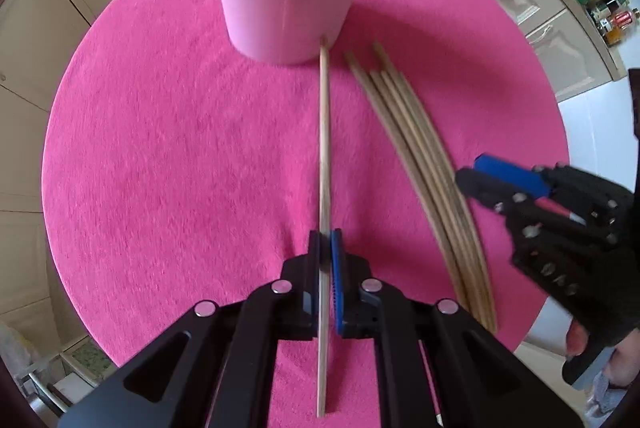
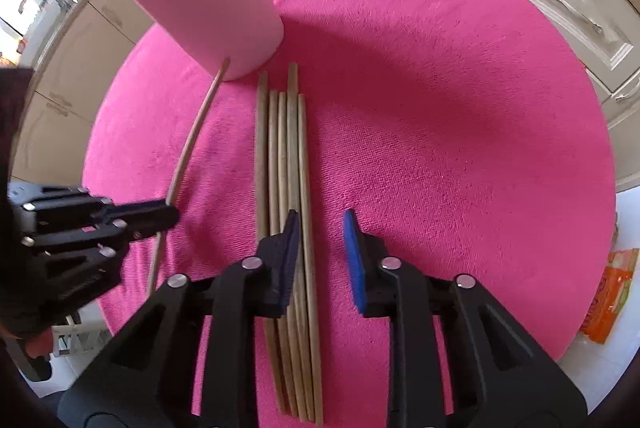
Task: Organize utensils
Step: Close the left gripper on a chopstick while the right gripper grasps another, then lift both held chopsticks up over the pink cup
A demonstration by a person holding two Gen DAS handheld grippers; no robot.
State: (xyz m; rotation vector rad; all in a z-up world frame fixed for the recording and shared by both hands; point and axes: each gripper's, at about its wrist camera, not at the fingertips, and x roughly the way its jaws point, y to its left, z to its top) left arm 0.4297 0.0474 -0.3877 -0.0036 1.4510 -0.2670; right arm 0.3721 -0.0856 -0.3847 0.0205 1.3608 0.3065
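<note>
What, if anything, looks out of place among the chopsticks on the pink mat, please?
One chopstick lies apart from the bundle of five, angled toward the pink cup with its tip at the base. That is because the left gripper is shut on it. The five lie neatly side by side.

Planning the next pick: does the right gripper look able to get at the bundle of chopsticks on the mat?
Probably yes. The right gripper hangs open directly above the bundle of chopsticks, nothing between them; the left gripper holds its single chopstick off to one side.
</note>
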